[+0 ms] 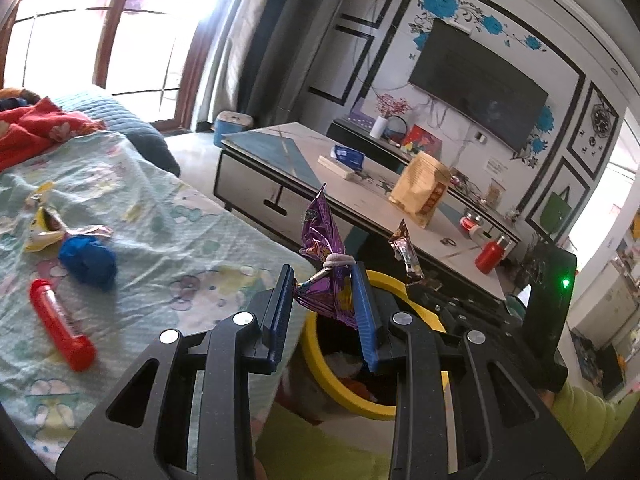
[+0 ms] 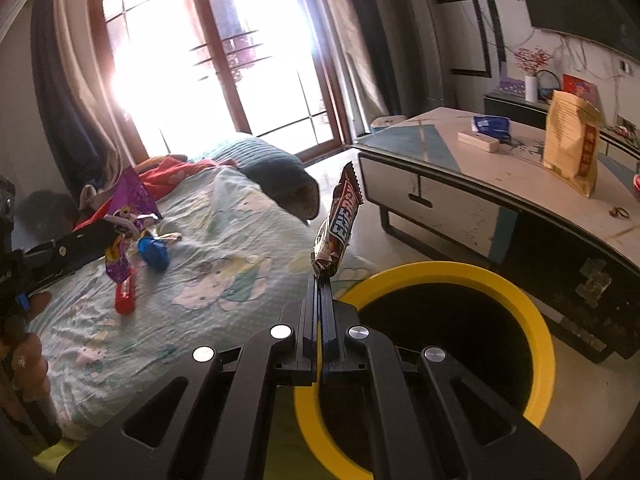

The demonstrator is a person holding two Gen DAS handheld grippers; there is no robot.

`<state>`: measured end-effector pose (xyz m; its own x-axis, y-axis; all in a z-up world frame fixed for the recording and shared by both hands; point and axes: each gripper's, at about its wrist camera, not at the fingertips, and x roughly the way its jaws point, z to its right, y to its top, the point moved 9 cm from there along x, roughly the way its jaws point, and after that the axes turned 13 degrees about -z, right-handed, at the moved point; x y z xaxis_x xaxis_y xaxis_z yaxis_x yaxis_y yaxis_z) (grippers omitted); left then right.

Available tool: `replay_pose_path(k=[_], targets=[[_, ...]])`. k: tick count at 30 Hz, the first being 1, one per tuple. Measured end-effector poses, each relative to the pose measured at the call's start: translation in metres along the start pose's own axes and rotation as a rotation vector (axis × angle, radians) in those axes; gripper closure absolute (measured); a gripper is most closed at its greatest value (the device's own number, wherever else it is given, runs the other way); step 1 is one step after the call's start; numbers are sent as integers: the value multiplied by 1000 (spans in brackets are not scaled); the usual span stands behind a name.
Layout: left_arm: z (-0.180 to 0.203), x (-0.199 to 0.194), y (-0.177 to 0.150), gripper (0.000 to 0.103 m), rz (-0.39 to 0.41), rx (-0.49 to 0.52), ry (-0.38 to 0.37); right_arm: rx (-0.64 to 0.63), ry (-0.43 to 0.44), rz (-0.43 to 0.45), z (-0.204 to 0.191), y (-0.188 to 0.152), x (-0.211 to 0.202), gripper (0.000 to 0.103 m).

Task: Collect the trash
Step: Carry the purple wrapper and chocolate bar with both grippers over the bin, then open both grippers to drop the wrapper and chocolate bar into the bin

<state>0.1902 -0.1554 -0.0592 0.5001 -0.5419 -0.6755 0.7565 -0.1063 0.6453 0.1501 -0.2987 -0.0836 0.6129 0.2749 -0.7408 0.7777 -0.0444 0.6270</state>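
Foil: left tongs point(image 1: 325, 280) pinch crinkled purple wrapper point(image 1: 326, 248), right tongs point(image 2: 321, 280) glossy brown wrapper point(image 2: 339, 220).

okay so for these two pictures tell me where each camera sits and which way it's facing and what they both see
Left wrist: on the left tongs, looking along them, angled down over the bed edge toward the TV wall; they clamp a purple wrapper; the right tongs and a green sleeve show.
Right wrist: on the right tongs, facing the window across the bed; they pinch a brown candy wrapper; the left tongs and a hand show.
Shared: both wrappers, yellow-rimmed bin, blue wad, red tube, coffee table.
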Motion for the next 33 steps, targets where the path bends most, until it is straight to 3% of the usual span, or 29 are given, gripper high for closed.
replay_pose_path(k=[15,33], targets=[[52,56,-10,80,-84,89,-67,100,-90,1,62,-11,-8,102],[79,127,-37,80,-207,157,-105,168,-80,-121,102,-48,10,101]])
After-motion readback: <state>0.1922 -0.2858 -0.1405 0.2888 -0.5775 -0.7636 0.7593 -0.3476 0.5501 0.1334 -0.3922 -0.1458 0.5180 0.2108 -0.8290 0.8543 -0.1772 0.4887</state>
